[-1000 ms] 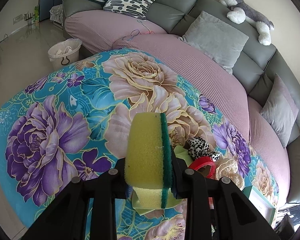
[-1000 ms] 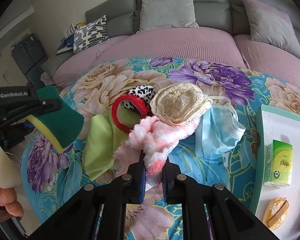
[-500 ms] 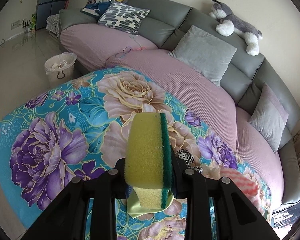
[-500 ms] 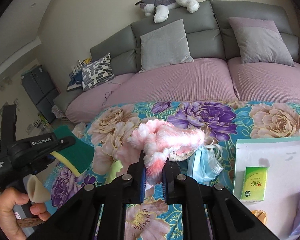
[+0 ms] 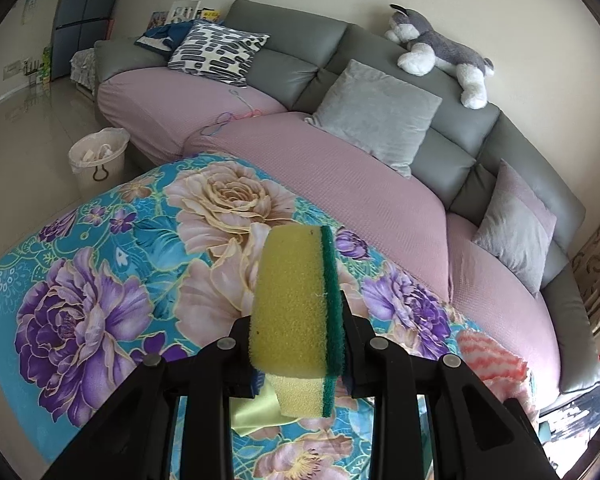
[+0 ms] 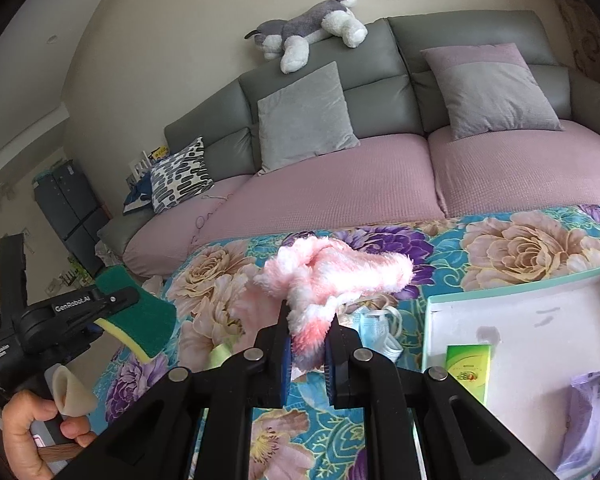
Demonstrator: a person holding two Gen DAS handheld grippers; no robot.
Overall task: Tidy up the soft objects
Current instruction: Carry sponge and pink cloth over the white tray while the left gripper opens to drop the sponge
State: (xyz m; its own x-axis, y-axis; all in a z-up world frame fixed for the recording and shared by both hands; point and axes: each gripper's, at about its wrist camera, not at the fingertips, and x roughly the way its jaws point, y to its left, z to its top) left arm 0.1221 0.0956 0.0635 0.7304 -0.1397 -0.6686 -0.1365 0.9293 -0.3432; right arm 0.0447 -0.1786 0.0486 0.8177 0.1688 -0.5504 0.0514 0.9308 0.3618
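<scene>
Midway through, by the look of it: left claw clamped on a yellow-and-green scouring sponge, right claw pinched tight on a fluffy pink cloth, both held clear above the floral-covered bench. Already in the white tray: a green tissue pack and something lilac. Left out: a blue face mask and a lime cloth.

Both cameras ride on the grippers, looking forward and downward along the fingers, close over the floral desk. Left view faces the sofa obliquely, from its left end. Right view faces it squarely. Shared: sofa, plush dog, desk cloth, pink cloth.
</scene>
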